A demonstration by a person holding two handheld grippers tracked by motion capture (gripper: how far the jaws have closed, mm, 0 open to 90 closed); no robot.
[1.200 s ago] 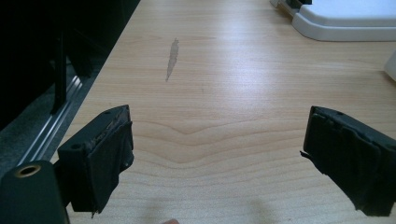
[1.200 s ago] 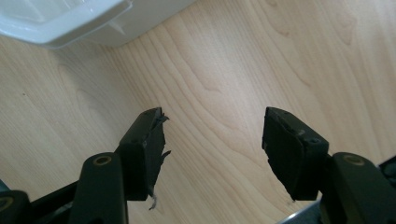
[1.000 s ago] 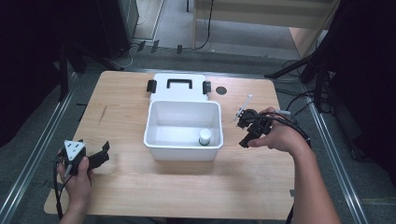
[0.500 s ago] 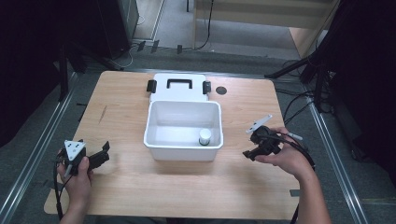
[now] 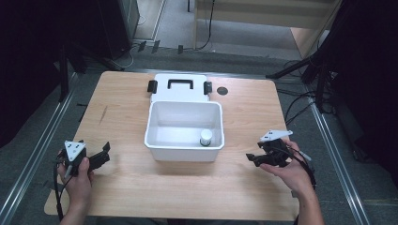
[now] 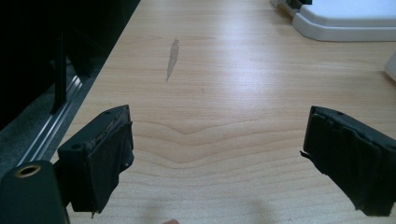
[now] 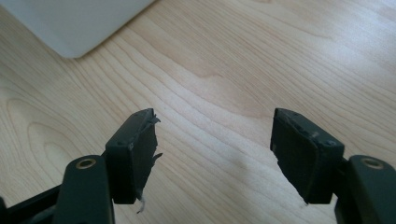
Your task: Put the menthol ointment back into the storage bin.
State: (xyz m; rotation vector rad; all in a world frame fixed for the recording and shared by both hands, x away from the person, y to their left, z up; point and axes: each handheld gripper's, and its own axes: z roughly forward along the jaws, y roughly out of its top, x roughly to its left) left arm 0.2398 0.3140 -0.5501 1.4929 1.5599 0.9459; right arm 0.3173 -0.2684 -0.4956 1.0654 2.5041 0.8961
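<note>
Wood table (image 5: 187, 187) on a dark floor with rails at either side; white bin (image 5: 184, 140) sits mid-table, landmark for everything else. Lid (image 5: 179, 87) with a black handle lies flat just behind the bin, touching its back rim. Small black disc (image 5: 222, 91) on the table to the right of the lid.

Small white jar (image 5: 206, 137) with a pale cap stands upright inside the bin, at its front right corner, near the wall.

Left gripper (image 5: 100, 157) rests low on the table, well left of the bin and toward the front; jaws spread wide, nothing between them. Right gripper (image 5: 253, 158) is just right of the bin's front corner, jaws have just been opening, now about half apart, empty, bare wood beneath in the right gripper view.

Jar probably light, rigid plastic, smooth sides, so likely a bit slippery. Best hold: across the body below the cap, coming straight down from above; bin wall crowds one side, so jaws need to line up along the wall. Tips over easily if nudged.
</note>
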